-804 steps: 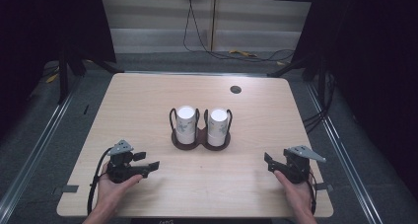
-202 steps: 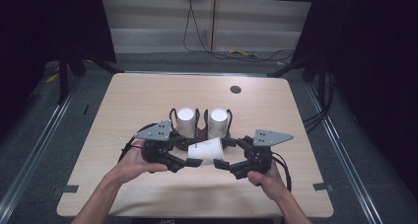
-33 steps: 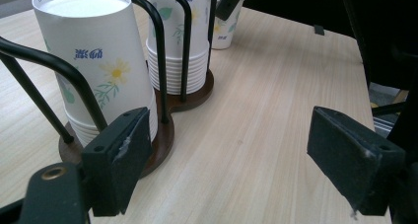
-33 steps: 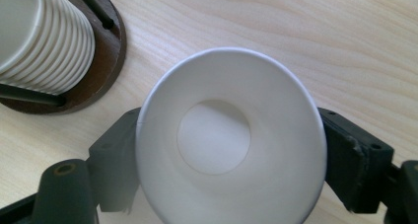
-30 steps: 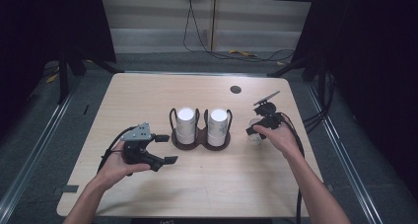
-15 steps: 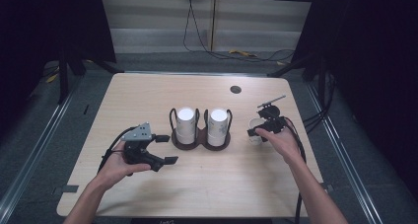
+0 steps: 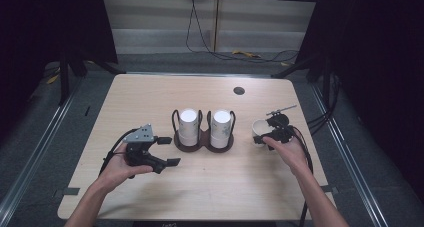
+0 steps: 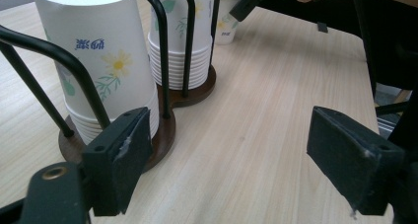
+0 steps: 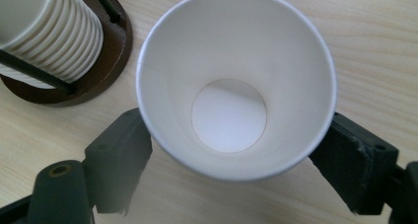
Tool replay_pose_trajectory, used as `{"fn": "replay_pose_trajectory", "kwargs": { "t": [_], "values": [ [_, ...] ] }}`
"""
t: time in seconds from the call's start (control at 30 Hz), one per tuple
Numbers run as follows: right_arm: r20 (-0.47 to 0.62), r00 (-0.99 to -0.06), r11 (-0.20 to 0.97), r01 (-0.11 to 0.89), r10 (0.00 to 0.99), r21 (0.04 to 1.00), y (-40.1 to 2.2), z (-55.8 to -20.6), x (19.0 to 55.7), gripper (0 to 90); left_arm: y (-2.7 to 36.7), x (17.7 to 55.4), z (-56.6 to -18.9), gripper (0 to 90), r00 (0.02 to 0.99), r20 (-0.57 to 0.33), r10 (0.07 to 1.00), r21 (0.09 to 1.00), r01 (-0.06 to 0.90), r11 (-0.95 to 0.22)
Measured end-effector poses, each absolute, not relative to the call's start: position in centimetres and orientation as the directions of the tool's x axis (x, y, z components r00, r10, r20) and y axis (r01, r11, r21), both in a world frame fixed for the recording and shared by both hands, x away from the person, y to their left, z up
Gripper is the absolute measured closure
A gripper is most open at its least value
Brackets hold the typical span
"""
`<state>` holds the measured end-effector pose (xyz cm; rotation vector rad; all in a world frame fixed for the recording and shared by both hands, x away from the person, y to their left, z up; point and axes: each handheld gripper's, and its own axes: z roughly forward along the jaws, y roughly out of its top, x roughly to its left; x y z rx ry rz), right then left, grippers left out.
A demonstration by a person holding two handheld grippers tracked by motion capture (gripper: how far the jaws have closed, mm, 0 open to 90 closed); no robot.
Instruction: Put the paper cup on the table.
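A dark wooden cup holder [image 7: 202,143] with black wire loops stands mid-table and carries two stacks of upturned white paper cups [image 7: 189,122] [image 7: 220,123]. To its right a single paper cup [image 7: 259,126] sits mouth-up with my right gripper [image 7: 263,133] shut on it. From the right gripper view, the empty cup [image 9: 231,81] lies between both jaws, which press its walls. My left gripper [image 7: 169,151] is open at the holder's front left, facing the near stack [image 8: 98,51] with nothing between its jaws.
A small dark round hole [image 7: 239,90] marks the table's far side. Cables trail from both grippers toward the table's front edge. Bare wood [image 7: 225,182] lies between the holder and the front edge. The holder's base [image 9: 106,61] is close to the held cup's left.
My right gripper has lowered and drawn slightly nearer with the cup, which now stands mouth-up beside the holder. The left gripper has stayed put.
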<state>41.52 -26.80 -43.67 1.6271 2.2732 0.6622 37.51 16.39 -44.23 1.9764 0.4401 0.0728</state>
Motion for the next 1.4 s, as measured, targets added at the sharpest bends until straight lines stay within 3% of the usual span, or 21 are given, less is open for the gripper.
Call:
{"fn": "replay_pose_trajectory", "kwargs": {
  "t": [0.77, 0.83, 1.1, 1.23, 1.4],
  "values": [
    [0.063, -0.310, 0.195, 0.729, 0.949, 0.656, -27.6, -43.5, 34.8, 20.7, 17.9, 37.8, -44.8, 19.4, 0.851, -0.181, 0.494, 0.847, 0.390, -0.361],
    [0.058, -0.312, 0.197, 0.720, 0.948, 0.665, -27.7, -43.4, 34.3, 21.1, 18.2, 37.7, -45.0, 19.5, 0.821, -0.229, 0.523, 0.829, 0.445, -0.337],
    [-0.006, -0.314, 0.227, 0.674, 0.950, 0.703, -27.0, -43.9, 31.8, 21.9, 19.1, 36.9, -45.8, 19.8, 0.771, -0.197, 0.606, 0.807, 0.478, -0.346],
    [0.022, -0.313, 0.198, 0.654, 0.949, 0.731, -27.1, -44.1, 30.5, 21.9, 19.6, 36.1, -46.3, 21.8, 0.722, -0.191, 0.665, 0.759, 0.538, -0.366],
    [0.041, -0.308, 0.174, 0.637, 0.951, 0.751, -27.7, -44.6, 28.7, 21.3, 20.4, 34.7, -47.2, 21.8, 0.663, -0.240, 0.709, 0.752, 0.589, -0.296]
  ]
}}
